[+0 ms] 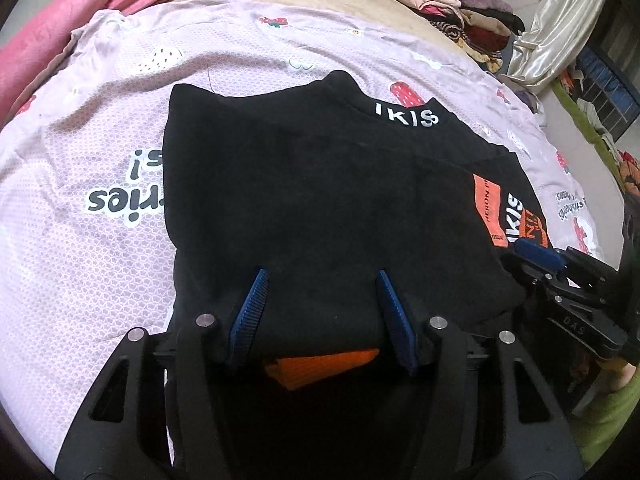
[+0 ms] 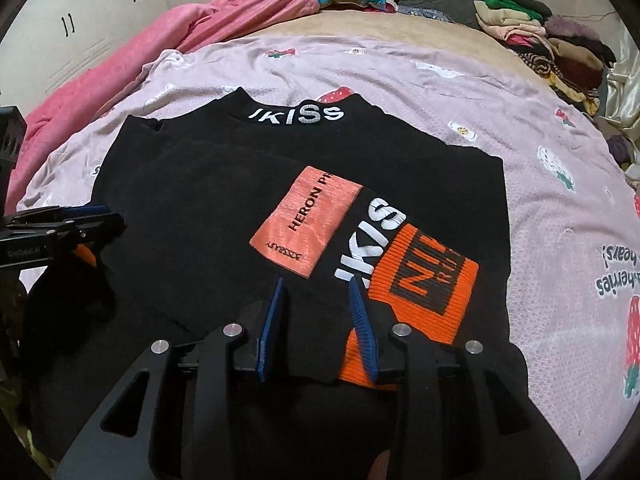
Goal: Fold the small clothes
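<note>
A small black top (image 1: 320,200) with white "IKISS" lettering on the collar, an orange patch and an orange ribbed cuff lies on the pink strawberry-print sheet (image 1: 100,160), sleeves folded in. It also shows in the right wrist view (image 2: 224,200). My left gripper (image 1: 322,276) is open, its blue pads over the near hem, where an orange cuff (image 1: 324,364) peeks out. My right gripper (image 2: 316,284) is open over the near hem beside the orange cuff (image 2: 424,280). The right gripper (image 1: 540,254) shows at the right in the left wrist view; the left gripper (image 2: 92,216) shows at the left in the right wrist view.
A pink blanket (image 2: 160,40) is bunched at the far left of the bed. A pile of folded clothes (image 2: 552,40) sits at the far right. White cupboard doors (image 2: 80,20) stand behind. A shiny curtain (image 1: 560,32) hangs at the right.
</note>
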`<control>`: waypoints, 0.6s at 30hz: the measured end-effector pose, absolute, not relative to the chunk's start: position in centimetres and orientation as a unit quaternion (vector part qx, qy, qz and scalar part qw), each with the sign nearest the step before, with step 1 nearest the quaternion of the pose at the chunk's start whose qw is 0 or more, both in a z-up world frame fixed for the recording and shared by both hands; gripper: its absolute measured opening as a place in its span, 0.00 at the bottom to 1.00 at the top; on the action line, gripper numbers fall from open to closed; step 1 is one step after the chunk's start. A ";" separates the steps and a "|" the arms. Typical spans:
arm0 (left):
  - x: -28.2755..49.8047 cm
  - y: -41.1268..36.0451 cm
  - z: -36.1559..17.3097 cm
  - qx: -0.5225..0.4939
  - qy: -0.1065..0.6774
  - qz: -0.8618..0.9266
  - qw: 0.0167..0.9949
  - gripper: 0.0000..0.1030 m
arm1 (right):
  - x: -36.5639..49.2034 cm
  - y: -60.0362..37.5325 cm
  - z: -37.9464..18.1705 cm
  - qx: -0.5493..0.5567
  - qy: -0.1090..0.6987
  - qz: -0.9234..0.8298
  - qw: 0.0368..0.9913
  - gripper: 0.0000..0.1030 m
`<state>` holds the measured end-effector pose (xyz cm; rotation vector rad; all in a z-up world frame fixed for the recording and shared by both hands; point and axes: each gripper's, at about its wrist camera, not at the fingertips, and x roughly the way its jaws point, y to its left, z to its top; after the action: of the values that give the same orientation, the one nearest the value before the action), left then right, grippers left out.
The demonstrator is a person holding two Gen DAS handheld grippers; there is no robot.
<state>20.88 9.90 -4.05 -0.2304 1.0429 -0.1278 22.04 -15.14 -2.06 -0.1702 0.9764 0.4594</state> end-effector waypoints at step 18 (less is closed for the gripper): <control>19.5 9.2 -1.5 -0.112 0.478 -0.062 0.869 0.55 | 19.6 -16.8 2.3 -0.044 0.410 0.217 0.885 0.83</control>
<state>19.48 9.23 -1.50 -0.2339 1.0001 -0.1302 19.62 -16.79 2.28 -0.0908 0.8538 0.4518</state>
